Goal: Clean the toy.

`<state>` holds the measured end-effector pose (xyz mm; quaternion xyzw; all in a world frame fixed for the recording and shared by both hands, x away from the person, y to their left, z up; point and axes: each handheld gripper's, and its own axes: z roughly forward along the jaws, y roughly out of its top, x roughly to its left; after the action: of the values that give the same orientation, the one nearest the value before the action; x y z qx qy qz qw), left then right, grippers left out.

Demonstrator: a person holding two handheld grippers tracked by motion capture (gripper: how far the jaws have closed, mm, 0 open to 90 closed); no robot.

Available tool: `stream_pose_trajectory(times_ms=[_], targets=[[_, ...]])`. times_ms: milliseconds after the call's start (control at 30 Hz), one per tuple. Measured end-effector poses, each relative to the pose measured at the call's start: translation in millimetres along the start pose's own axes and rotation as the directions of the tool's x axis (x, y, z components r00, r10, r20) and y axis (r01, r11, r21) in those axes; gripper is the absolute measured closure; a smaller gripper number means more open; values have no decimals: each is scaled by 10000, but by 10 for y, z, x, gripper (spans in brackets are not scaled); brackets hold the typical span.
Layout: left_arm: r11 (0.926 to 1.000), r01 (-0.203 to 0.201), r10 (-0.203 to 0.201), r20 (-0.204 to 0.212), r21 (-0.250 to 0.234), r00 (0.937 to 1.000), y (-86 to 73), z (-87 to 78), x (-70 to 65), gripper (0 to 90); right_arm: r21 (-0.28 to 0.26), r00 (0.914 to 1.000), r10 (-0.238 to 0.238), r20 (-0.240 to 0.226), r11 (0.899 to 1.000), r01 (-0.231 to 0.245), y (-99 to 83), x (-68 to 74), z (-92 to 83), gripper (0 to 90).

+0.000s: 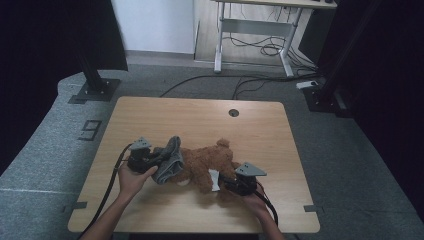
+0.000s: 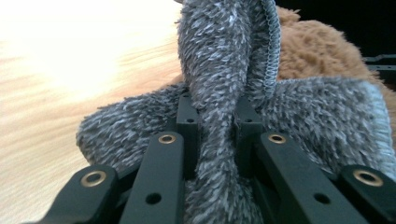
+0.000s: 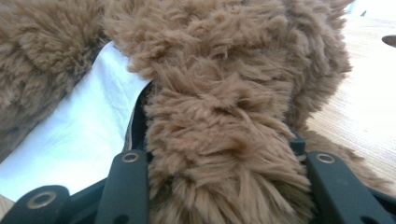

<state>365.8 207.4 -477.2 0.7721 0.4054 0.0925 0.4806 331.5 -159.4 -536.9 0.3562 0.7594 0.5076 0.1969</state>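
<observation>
A light wooden table point(image 1: 200, 120) with a round cable hole point(image 1: 233, 112) near its far edge is set on grey carpet point(image 1: 45, 145). Behind it a white-framed desk point(image 1: 255, 30) with loose cables point(image 1: 260, 50) beneath is seen; dark curtains point(image 1: 50, 40) close both sides. A brown teddy bear point(image 1: 207, 162) is laid near the table's front edge, a grey fleecy garment point(image 1: 169, 159) bunched at its left end. The left gripper point(image 1: 142, 159) is clamped on a fold of the garment point(image 2: 219, 116). The right gripper point(image 1: 240, 182) is closed around a limb of the bear point(image 3: 219, 140), beside a white label point(image 3: 88, 144). Which limb is held cannot be made out; the bear's face is hidden.
</observation>
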Motion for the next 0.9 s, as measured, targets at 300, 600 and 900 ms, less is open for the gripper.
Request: stream_pose_trajectory(times_ms=[300, 600, 900], targets=[[9998, 58, -53, 224, -204, 9997, -147, -12, -52, 784, 67, 9920, 592, -1118, 9982, -588, 47, -84, -107, 391], [9990, -42, 59, 387, -437, 9992, -251, -83, -116, 784, -276, 9797, 1064, -1702, 9932, -1127, 183, -185, -376, 275], [9982, 78, -47, 522, -601, 9986, -301, -75, -142, 783, 701, 9792, 1333, -1529, 9898, -1238, 175, -58, -58, 392]])
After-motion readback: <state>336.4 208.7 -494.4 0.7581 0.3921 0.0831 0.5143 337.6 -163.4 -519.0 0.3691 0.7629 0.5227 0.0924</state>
